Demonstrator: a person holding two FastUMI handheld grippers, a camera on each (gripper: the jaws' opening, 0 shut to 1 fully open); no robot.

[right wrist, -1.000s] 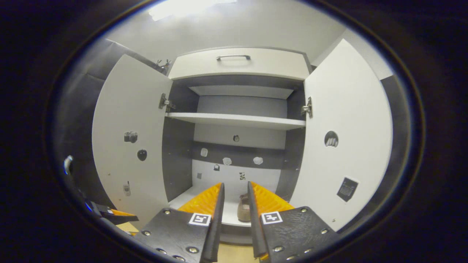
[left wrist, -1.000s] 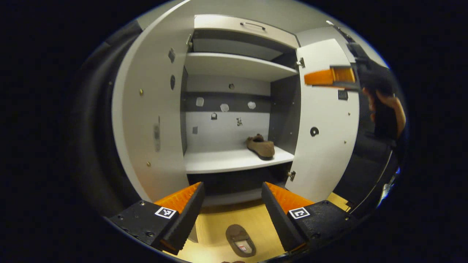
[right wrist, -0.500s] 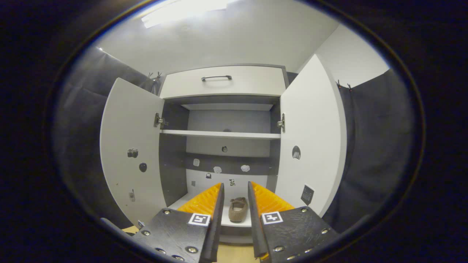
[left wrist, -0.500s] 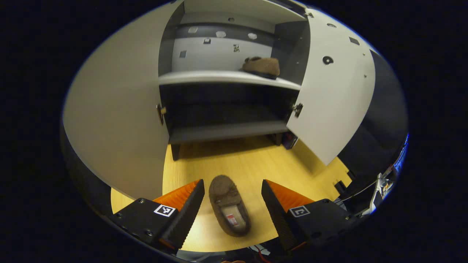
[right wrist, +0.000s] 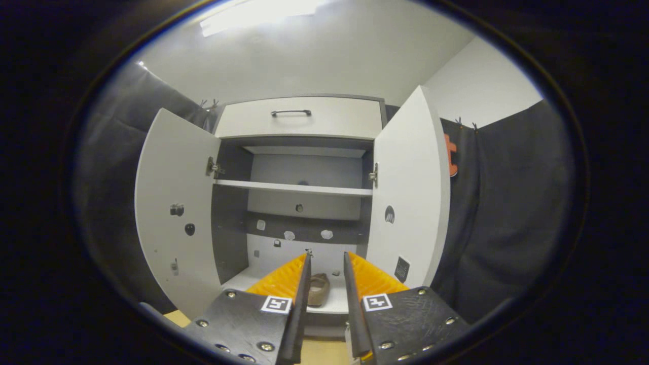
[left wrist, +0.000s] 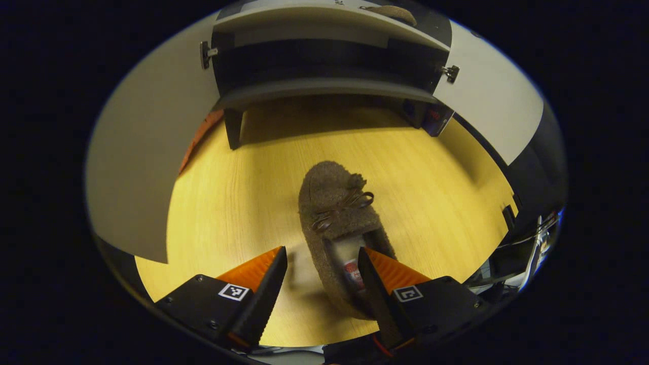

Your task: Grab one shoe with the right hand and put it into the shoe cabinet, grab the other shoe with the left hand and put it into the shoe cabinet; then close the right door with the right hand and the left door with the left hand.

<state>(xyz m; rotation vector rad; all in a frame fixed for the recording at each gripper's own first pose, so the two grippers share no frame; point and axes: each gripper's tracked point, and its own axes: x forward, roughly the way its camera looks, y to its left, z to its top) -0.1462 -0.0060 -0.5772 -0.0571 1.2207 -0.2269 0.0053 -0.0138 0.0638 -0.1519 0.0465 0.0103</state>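
Jaws spread wide, the left gripper (left wrist: pixel 322 276) hangs over a brown fuzzy shoe (left wrist: pixel 337 223) lying on the yellow wood-grain floor (left wrist: pixel 228 203) in front of the shoe cabinet (left wrist: pixel 324 88). The shoe's toe, with its small bow, points toward the cabinet, and its heel end sits between the two fingers; the right-hand finger (left wrist: pixel 377 284) overlaps the heel opening in the left gripper view, while the other finger stands apart from the shoe. Whether either finger touches it cannot be told.

The right gripper (right wrist: pixel 324 284), its jaws narrowly parted and holding nothing, faces the cabinet from farther back. Both the left door (right wrist: pixel 175 213) and the right door (right wrist: pixel 408 197) stand open. The second shoe (right wrist: pixel 318 295) rests on the cabinet's lower white shelf (right wrist: pixel 243 279), seen in the gap between the right gripper's fingers. A drawer with a dark handle (right wrist: pixel 290 112) tops the cabinet, and dark cloth hangs on either side.
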